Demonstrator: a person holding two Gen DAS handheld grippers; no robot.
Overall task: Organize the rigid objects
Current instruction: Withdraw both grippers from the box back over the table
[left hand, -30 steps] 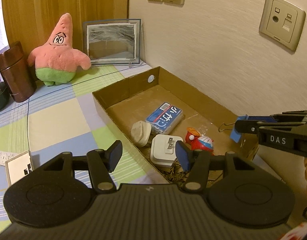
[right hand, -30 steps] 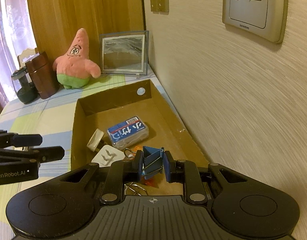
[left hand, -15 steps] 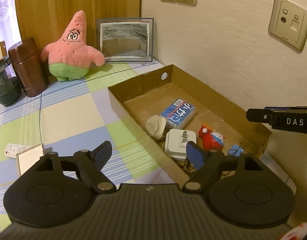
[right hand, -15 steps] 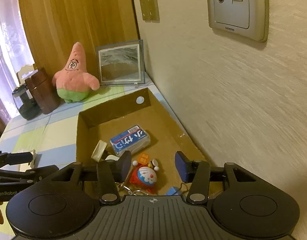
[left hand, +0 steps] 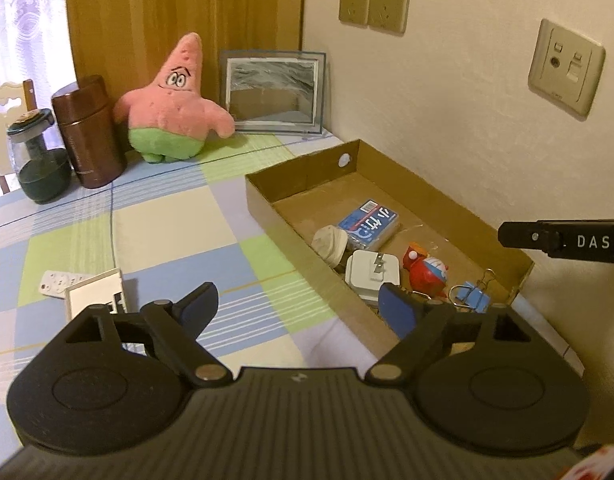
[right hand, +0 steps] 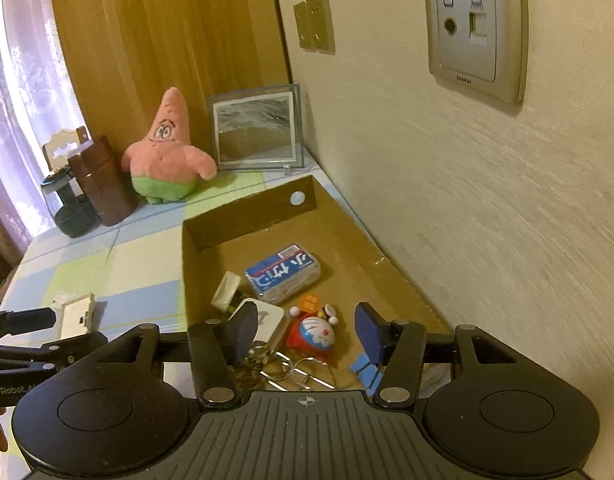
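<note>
Box: cardboard tray (left hand: 395, 168) is sitting right of centre against the wall, collecting the rigid items.
Clip: blue binder clip (left hand: 473, 300) is lying in its near corner, beside the red toy (left hand: 427, 270).
Right gripper (right hand: 303, 334): jaws have just been opening, nothing between them.
Left gripper (left hand: 297, 310): jaws have been spreading wide, empty, hanging over the tray's near rim.
Room: white switch plate (left hand: 95, 296) is waiting lower left on the open checked surface (left hand: 167, 224).

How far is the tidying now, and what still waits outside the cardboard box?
Done: the blue binder clip lies in the cardboard box beside the toy figure, white charger and blue pack.
In hand: nothing; right gripper and left gripper have just been opening and are empty.
Left: the white switch plate and small white strip on the tablecloth.
</note>
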